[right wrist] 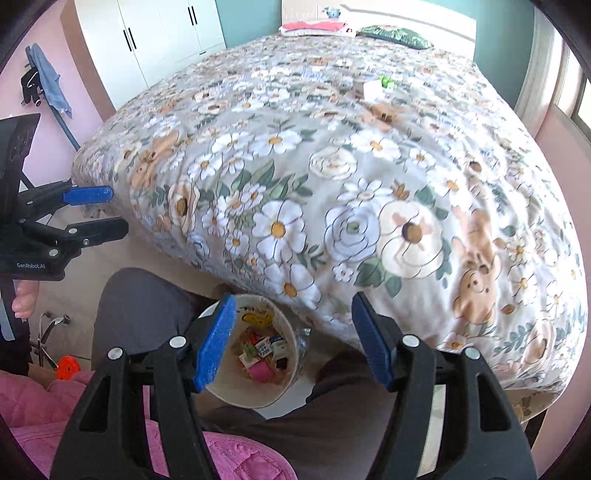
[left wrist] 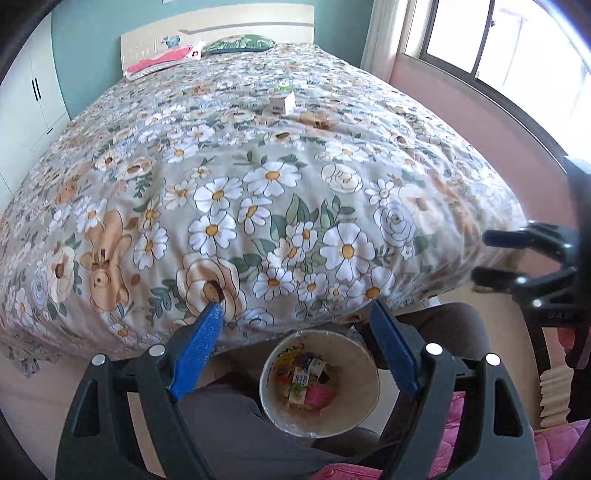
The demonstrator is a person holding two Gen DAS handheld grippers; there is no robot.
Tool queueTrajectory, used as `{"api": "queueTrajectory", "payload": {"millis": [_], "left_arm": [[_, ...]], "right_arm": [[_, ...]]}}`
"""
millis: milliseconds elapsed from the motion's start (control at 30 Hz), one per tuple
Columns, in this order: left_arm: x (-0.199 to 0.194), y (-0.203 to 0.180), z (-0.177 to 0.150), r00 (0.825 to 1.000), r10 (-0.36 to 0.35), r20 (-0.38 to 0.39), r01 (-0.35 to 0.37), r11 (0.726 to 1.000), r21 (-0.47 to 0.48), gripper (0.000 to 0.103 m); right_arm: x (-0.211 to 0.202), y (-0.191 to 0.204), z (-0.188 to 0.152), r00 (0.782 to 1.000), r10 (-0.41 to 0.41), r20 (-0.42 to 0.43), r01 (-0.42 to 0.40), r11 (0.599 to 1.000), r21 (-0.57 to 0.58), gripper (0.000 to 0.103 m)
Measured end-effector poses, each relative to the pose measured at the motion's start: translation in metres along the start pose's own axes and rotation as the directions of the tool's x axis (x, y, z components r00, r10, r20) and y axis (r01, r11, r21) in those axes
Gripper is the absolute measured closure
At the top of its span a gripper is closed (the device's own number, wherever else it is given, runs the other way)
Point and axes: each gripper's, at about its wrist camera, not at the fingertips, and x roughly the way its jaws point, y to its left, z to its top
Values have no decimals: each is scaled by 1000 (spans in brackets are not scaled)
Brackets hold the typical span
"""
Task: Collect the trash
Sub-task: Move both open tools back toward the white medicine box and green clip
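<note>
Down between the person's knees sits the paper bin (left wrist: 320,384), already holding wrappers. Both the left gripper (left wrist: 295,325) and right gripper (right wrist: 293,325) hang above it, jaws spread, nothing between them. Far up the floral bed (left wrist: 258,177) there's a small white box (left wrist: 283,103) and, I think, a green scrap (right wrist: 386,81).

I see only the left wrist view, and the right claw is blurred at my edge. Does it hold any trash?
Observer: No. The right wrist view shows the right claw open, with nothing in it.
Operator: Is something on the floor that I miss?
Observer: Yes, an orange round thing lies on the floor beside a pink quilted cloth. I cannot tell whether it is trash.
Operator: Anything else outside my view?
Observer: A blue cloth hangs left of the white wardrobe.
</note>
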Motion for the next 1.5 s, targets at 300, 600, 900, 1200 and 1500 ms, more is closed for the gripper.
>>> {"api": "queueTrajectory", "payload": {"millis": [300, 600, 900, 1200, 1500], "left_arm": [[-4, -7, 56, 996, 12, 88, -19, 997, 73, 13], [26, -1, 110, 994, 11, 108, -22, 995, 99, 13], [83, 13, 167, 996, 7, 91, -15, 995, 95, 13], [156, 17, 227, 997, 20, 79, -29, 993, 113, 13], [233, 35, 295, 996, 48, 71, -54, 994, 93, 13]], "right_arm": [[-41, -26, 57, 987, -51, 153, 51, 999, 0, 36], [-35, -60, 115, 969, -112, 220, 116, 993, -2, 36], [8, -93, 177, 963, -148, 226, 153, 988, -5, 32], [75, -140, 249, 964, -187, 189, 191, 981, -7, 32], [154, -192, 345, 975, -164, 148, 160, 986, 38, 32]]}}
